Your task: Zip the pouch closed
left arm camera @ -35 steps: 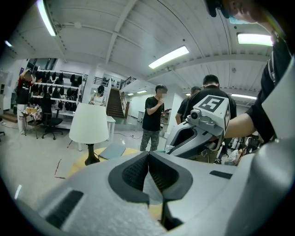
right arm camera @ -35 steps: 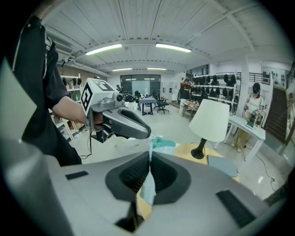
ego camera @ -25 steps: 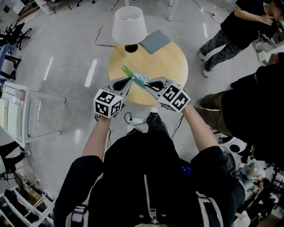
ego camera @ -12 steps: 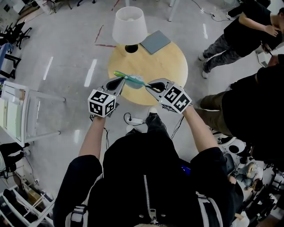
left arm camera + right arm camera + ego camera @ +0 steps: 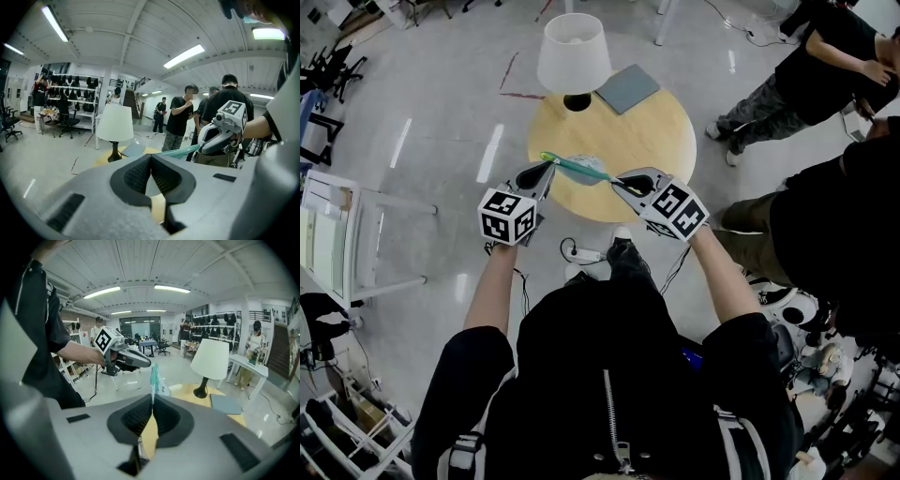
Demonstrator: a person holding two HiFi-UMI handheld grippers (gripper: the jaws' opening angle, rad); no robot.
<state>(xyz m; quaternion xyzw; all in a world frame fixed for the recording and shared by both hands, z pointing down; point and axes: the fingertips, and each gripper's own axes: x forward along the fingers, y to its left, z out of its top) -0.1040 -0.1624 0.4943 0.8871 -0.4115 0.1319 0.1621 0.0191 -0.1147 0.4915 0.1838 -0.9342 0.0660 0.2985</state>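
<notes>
**Left gripper pulls leftward, pouch drawn out**

The left gripper [image 5: 547, 166] has slid left over the last second. The teal pouch [image 5: 581, 170] now stretches flatter between both grippers, above the near edge of the round table [image 5: 652, 131]. The left jaws are pinched tight at the pouch's left end, probably on the zip pull, which is too small to see. The right gripper [image 5: 615, 179] has stayed put, its jaws squeezed onto the pouch's right end. I'd judge the zip mostly run.

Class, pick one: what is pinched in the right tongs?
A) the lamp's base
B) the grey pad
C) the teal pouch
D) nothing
C: in the right gripper view, the teal pouch rises straight out from between the shut right tongs.
</notes>
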